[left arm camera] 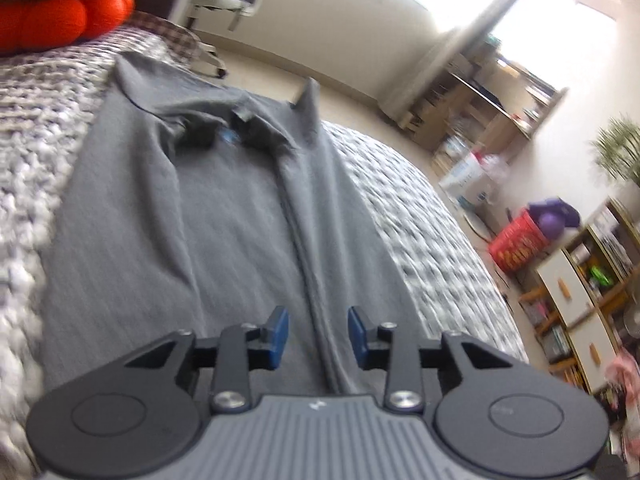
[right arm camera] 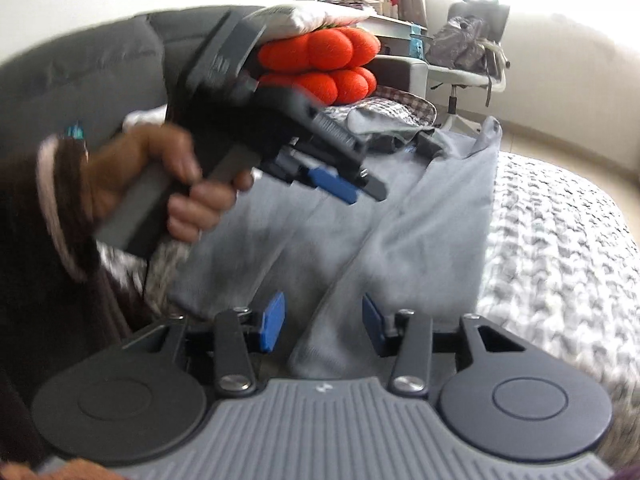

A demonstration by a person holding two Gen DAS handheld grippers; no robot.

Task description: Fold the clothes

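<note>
Shirt hem: we lose the near end of the grey shirt (left arm camera: 224,216) under the left gripper (left arm camera: 318,338) body.
Shirt's left edge: in the right wrist view, the hand (right arm camera: 160,184) and its gripper cover it.
Orange cushion (left arm camera: 60,12): cut by the top-left corner.
Shelves (left arm camera: 580,280): contents too blurred for us to read.

The grey shirt (left arm camera: 224,216) was soft, matt knit cloth, lying on a bedspread (left arm camera: 420,216) of rough, nubbly weave. Both grippers — left (left arm camera: 318,338), right (right arm camera: 323,326) — looked matt dark plastic with shiny metal pivot screws and smooth blue pads (right arm camera: 272,322). The orange cushion (right arm camera: 320,68) looked fuzzy.
</note>
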